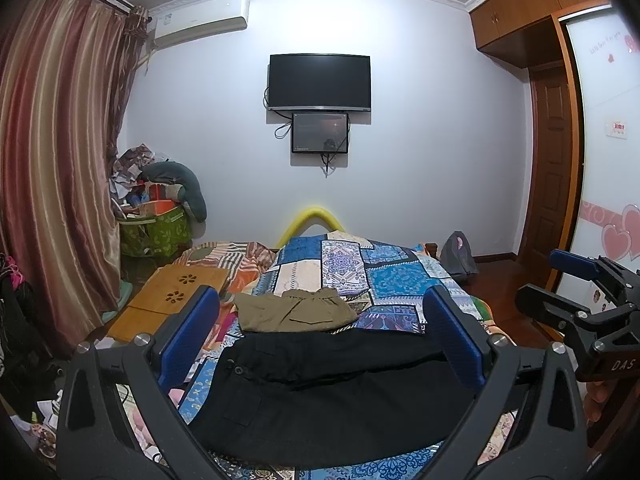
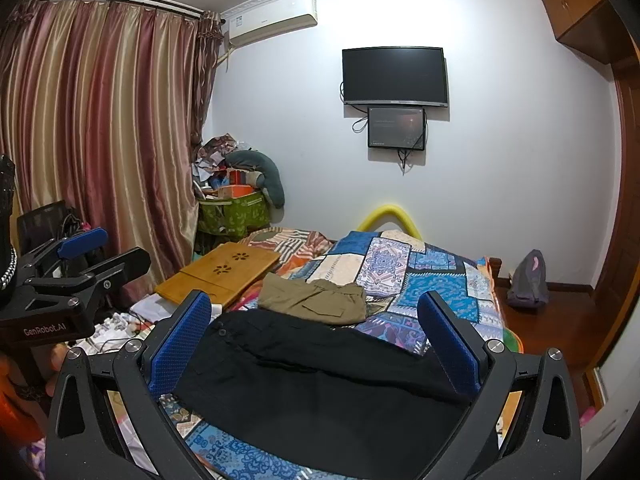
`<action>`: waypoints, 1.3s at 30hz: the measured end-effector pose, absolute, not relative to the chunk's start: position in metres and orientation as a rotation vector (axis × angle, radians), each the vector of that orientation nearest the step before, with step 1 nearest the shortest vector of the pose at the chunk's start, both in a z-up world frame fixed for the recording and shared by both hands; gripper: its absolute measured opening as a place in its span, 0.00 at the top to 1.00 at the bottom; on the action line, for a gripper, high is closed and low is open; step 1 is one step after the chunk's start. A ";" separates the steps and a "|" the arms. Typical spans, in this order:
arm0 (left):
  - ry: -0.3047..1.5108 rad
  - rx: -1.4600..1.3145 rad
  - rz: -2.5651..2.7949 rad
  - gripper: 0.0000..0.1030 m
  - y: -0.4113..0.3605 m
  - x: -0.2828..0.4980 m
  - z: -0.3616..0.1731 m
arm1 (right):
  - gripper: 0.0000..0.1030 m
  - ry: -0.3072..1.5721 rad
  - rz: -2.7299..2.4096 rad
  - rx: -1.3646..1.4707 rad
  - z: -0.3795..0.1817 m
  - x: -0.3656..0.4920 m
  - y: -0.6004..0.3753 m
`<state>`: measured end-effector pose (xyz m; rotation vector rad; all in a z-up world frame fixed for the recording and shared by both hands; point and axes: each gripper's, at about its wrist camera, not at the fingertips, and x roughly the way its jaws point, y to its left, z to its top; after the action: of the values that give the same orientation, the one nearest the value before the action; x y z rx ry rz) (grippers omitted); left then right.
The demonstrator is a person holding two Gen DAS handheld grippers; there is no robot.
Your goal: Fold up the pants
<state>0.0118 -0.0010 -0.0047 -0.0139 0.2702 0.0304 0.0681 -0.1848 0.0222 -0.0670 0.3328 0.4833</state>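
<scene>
Black pants (image 1: 332,392) flat on quilt (image 1: 384,276), jaws apart.

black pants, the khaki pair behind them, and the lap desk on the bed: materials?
Black pants: matte woven cloth, likely cotton twill; buttoned waist, patch pocket, soft creases. Khaki pair: similar matte woven fabric, already folded, gathered waistband. Lap desk: probably bamboo or light wood; warm grain, smooth low sheen, flower-shaped cutouts.
</scene>
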 end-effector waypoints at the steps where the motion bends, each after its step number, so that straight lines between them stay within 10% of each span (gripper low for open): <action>1: 0.270 -0.014 0.033 0.00 -0.001 0.012 -0.004 | 0.00 0.333 0.484 -0.065 0.022 0.068 -0.186; 39: 0.265 -0.035 0.042 0.00 0.005 0.009 -0.004 | 0.00 0.325 0.489 -0.061 0.028 0.066 -0.182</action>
<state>0.0088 0.0049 -0.0039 -0.0354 0.2647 0.0425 0.0665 -0.1817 0.0285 -0.0606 0.3248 0.4893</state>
